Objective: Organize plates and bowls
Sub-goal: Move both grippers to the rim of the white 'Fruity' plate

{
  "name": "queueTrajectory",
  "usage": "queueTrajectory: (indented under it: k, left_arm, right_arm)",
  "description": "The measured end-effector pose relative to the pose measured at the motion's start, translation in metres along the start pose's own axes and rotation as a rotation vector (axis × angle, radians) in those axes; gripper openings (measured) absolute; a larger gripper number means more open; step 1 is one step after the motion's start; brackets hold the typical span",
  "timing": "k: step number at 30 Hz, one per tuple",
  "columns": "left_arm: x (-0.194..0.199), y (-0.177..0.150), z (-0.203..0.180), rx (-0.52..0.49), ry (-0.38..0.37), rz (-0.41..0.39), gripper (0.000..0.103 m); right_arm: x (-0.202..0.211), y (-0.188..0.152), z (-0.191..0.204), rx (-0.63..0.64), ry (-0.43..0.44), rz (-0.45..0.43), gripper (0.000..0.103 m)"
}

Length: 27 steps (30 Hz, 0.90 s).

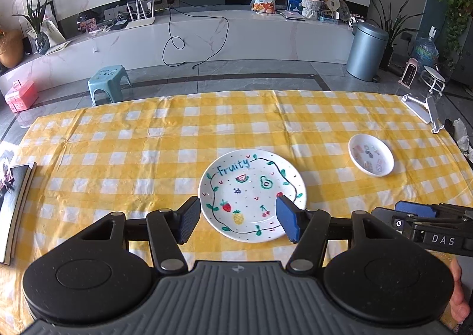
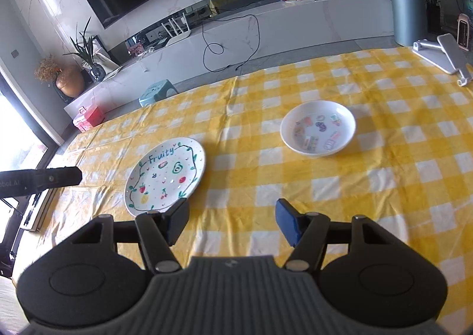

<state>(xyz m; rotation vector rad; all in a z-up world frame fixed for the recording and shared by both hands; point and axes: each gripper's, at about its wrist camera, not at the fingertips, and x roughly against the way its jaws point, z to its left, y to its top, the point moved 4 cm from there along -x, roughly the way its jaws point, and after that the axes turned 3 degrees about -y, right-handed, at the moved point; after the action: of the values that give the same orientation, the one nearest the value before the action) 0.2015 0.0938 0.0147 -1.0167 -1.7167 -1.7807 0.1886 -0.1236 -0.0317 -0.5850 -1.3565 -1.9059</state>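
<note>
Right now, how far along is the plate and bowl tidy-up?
Nothing looks done yet: the plate and the bowl lie apart on the checked tablecloth, not stacked. In hand: nothing. The left claw is open over the plate's near edge, and the right claw is open above bare cloth between the two. Left: grip one dish and put them together.

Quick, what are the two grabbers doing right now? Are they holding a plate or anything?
Left gripper: open, holding nothing; the fruit plate is not gripped.
Right gripper: open, holding nothing, above the checked cloth.
</note>
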Motion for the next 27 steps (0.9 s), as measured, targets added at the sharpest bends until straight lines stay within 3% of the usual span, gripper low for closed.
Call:
queueTrajectory:
  k: [2, 7, 15, 21, 27]
  left_arm:
    - [-0.010, 0.000, 0.012, 0.019, 0.000, 0.001, 0.069]
    - [-0.039, 0.001, 0.044, 0.096, -0.034, 0.029, 0.058]
    - [-0.071, -0.018, 0.074, 0.275, -0.097, 0.052, 0.042]
    - [-0.084, -0.028, 0.085, 0.347, -0.111, 0.077, 0.035]
    - [-0.088, -0.030, 0.090, 0.416, -0.142, 0.063, 0.030]
  right_arm:
    - [-0.016, 0.009, 0.009, 0.017, 0.032, 0.007, 0.059]
    - [-0.052, 0.025, 0.021, -0.006, 0.102, 0.059, 0.053]
    - [-0.097, 0.031, 0.017, -0.065, 0.133, 0.137, 0.040]
    - [-0.116, 0.026, 0.005, -0.142, 0.140, 0.181, 0.028]
    - [-0.120, 0.028, 0.006, -0.166, 0.161, 0.176, 0.027]
